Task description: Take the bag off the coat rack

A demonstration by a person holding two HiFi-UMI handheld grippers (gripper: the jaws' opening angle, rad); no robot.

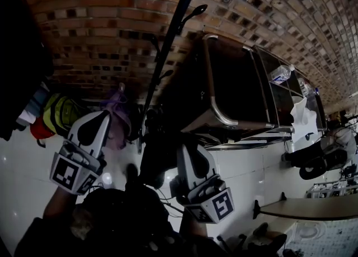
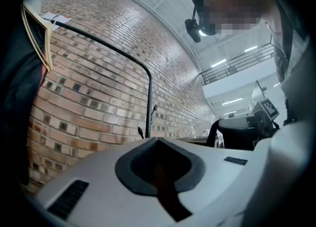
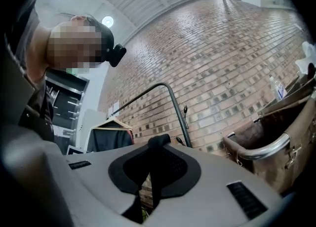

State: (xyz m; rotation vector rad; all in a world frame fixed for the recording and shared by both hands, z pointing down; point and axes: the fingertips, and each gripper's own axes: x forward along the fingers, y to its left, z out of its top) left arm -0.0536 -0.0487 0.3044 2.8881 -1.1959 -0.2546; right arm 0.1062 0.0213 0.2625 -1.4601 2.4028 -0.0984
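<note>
A black strap [image 3: 158,143] is pinched between the jaws of the right gripper [image 1: 188,151]. The jaws are pressed tight on it. The strap is seen poking up over their tips and running down through the slit between them.

The bag [image 1: 158,161] is seen as a dark lump in the head view. It is low down between the two grippers and just beside the right one. It is too dark there for its shape to be made out, and it cannot be told if it is hung on a hook.

The jaws of the left gripper [image 1: 104,118] are pressed together, and nothing is seen sticking out between them. This gripper is held to the left of the bag.

The thin black pole of the coat rack [image 1: 170,38] is seen above the bag, with small hooks [image 1: 197,10] on it. A brick wall [image 1: 100,21] is seen behind the rack. A brown chair [image 1: 235,77] with a shiny metal frame is placed to the right of the rack. A dark coat [image 3: 109,139] on a wooden hanger [image 3: 112,122] is seen under the rack's bar.
</note>
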